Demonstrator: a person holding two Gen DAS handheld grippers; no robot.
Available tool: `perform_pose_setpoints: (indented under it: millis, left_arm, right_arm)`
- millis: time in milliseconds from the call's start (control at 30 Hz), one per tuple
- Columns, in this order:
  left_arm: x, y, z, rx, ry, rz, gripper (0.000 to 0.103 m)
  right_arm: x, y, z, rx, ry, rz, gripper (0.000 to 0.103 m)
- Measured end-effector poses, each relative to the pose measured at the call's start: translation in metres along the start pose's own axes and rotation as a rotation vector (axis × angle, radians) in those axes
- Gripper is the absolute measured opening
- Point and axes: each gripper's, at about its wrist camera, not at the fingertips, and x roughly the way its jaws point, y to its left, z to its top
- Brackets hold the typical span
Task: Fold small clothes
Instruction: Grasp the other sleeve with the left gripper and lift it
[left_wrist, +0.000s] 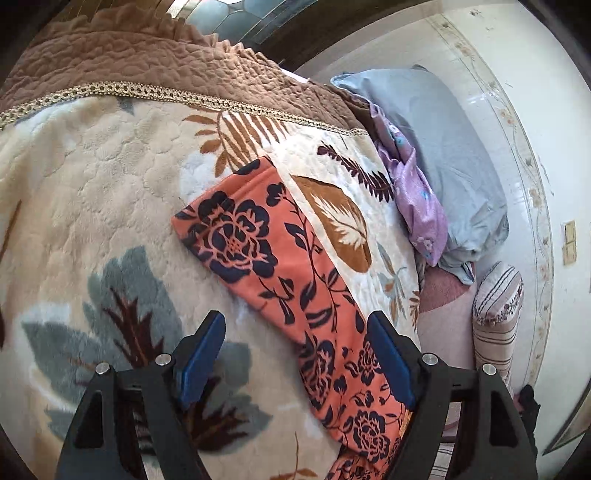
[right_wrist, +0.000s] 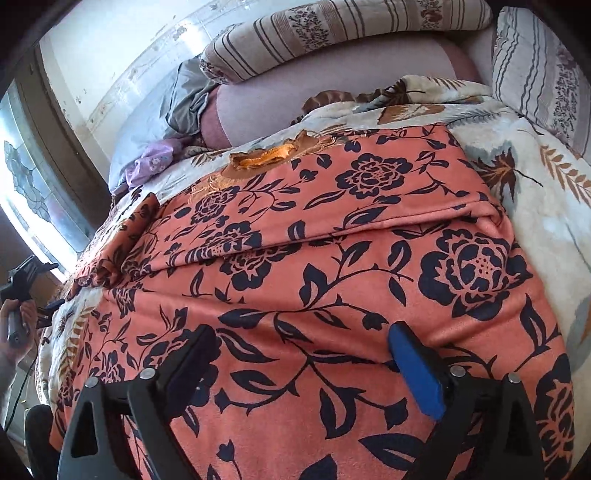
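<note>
An orange garment with dark navy flowers (left_wrist: 280, 266) lies flat on the bed's cream leaf-print blanket (left_wrist: 92, 192). In the left wrist view one long narrow part of it runs from the middle down to the lower right. My left gripper (left_wrist: 297, 332) is open and empty, just above the blanket, its right finger over the garment's edge. In the right wrist view the garment (right_wrist: 332, 258) fills most of the frame, with a fold line across its middle. My right gripper (right_wrist: 303, 343) is open and empty, close over it. The left gripper in a hand (right_wrist: 26, 291) shows at far left.
A grey-blue pillow (left_wrist: 443, 158) and a crumpled purple cloth (left_wrist: 413, 192) lie at the bed's head by the white wall. Striped pillows (right_wrist: 332, 29) sit along the wall. A brown quilted border (left_wrist: 147, 62) edges the blanket. A window (right_wrist: 33, 192) is at left.
</note>
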Motion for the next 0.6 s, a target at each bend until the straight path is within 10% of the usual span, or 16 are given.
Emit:
perform_pose_setpoints:
  millis: [200, 267, 300, 400, 600]
  left_arm:
    - [0.018, 0.024, 0.017, -0.165, -0.012, -0.055, 0.077]
    - [0.020, 0.025, 0.025, -0.160, -0.008, -0.037, 0.043]
    - [0.024, 0.028, 0.029, -0.171, 0.019, 0.002, 0.005]
    - [0.030, 0.035, 0.037, -0.234, 0.029, 0.067, 0.004]
    - [-0.018, -0.131, -0.016, 0.444, -0.179, 0.137, 0.004]
  right_arm:
    - [0.003, 0.002, -0.001, -0.009, 0.003, -0.007, 0.099]
    - [0.004, 0.003, -0.001, -0.012, 0.004, -0.008, 0.099]
    - [0.004, 0.003, -0.001, -0.012, 0.004, -0.007, 0.099]
    - [0.004, 0.002, -0.001, -0.009, 0.003, -0.002, 0.100]
    - [0.003, -0.002, -0.001, 0.009, -0.007, 0.021, 0.100]
